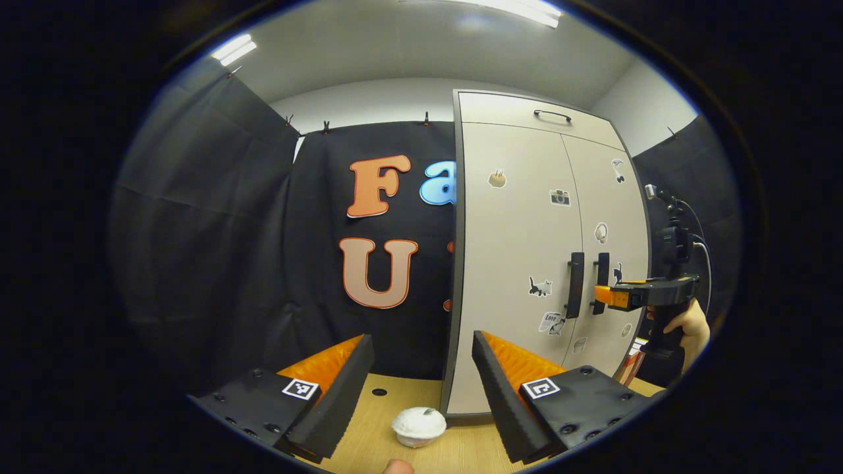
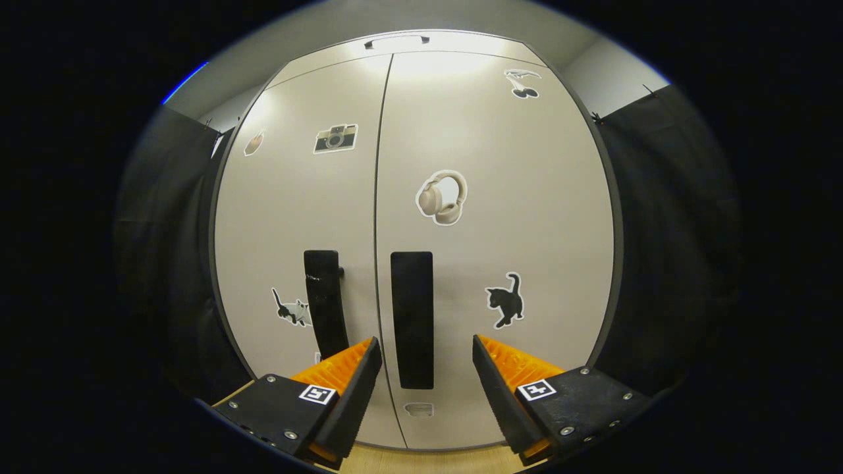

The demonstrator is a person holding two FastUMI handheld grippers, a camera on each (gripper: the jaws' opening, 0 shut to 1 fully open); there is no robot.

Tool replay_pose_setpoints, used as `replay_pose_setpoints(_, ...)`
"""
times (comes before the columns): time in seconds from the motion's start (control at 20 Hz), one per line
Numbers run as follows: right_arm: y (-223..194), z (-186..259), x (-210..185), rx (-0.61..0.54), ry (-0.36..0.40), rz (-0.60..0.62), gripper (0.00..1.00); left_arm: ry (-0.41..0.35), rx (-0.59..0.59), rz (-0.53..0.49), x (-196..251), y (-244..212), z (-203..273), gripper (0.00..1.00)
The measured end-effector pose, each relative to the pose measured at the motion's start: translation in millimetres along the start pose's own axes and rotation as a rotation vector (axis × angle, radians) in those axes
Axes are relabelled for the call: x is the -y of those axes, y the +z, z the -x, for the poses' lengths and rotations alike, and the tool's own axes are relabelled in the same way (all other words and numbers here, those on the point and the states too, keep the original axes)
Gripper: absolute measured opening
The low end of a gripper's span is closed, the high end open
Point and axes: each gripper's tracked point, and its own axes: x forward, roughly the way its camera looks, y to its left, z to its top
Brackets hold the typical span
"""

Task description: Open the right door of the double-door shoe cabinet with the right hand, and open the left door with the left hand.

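The pale double-door shoe cabinet point(image 1: 520, 230) stands on a wooden table with both doors shut. In the right gripper view the right door point(image 2: 533, 197) is close ahead. Its dark upright handle point(image 2: 412, 319) lies in line with the gap of my open right gripper point(image 2: 427, 372). The left door's handle point(image 2: 325, 303) is just left of it. In the left gripper view my right gripper point(image 1: 600, 296), held by a hand point(image 1: 691, 326), reaches the right handle point(image 1: 600, 283). My left gripper point(image 1: 423, 372) stands open, well short of the cabinet and off its left edge, far from the left handle point(image 1: 575, 284).
A small white bowl point(image 1: 419, 424) sits on the wooden table point(image 1: 369, 434) just before my left gripper, by the cabinet's front left corner. Black cloth walls stand behind and to both sides. Stickers dot both doors, and a top flap carries a small handle point(image 1: 552, 116).
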Motion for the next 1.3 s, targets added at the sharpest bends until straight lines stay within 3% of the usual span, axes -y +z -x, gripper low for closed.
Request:
replay_pose_setpoints(0.25, -8.1, -15.7, -0.7, -0.023, -0.009, -0.028, 0.68, -0.006, -0.001, 0.000, 0.7, -1.5, 3.8, 0.96)
replay_pose_setpoints(0.5, -6.6, -20.0, -7.4, -0.019, -0.011, -0.066, 0.38, -0.020, -0.005, -0.004, 3.3, -4.2, 6.9, 0.96)
replay_pose_setpoints(0.85, -7.2, -20.8, -5.9, 0.000, -0.028, -0.058, 0.29, -0.004, -0.033, 0.018, -1.7, -14.1, 8.7, 0.96)
replay_pose_setpoints(1.3, -5.6, -2.6, -5.6, 0.005, 0.032, -0.040, 0.13, -0.016, -0.034, 0.020, 5.6, -15.5, 43.4, 0.96)
